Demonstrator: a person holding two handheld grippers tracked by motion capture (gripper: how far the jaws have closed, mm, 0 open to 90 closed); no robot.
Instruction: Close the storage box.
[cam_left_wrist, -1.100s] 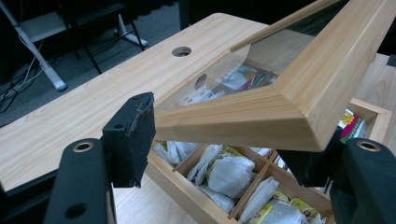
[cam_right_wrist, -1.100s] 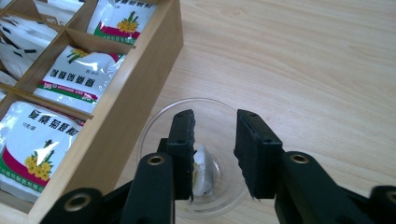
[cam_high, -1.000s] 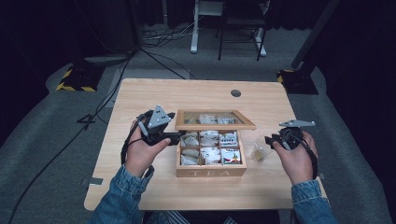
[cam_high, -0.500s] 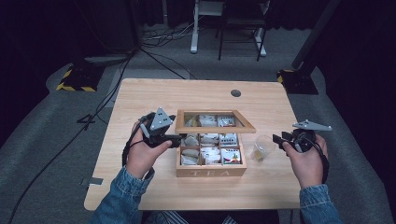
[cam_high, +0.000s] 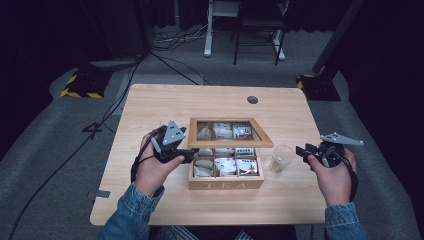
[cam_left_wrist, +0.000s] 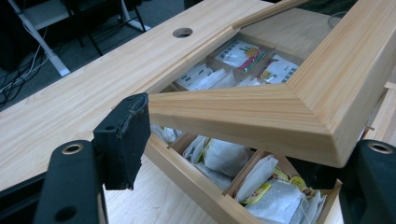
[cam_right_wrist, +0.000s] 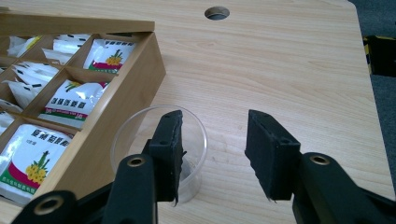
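Overall light: the high view is dim, with the room beyond the table falling into near black.
Brightest area: the table top, evenly lit from above.
Shadows: soft and short beside the tea box on the table; a darker shadow lies under its raised lid in the left gripper view.
Glare: faint sheen on the clear cup rim and on the tea packets in the box.
Sharpness: the high view is soft and grainy; both gripper views are crisper.
Out of focus: the near jaws at the bottom of both gripper views look slightly soft.
Distortion: table edges bow slightly toward the corners of the gripper views.
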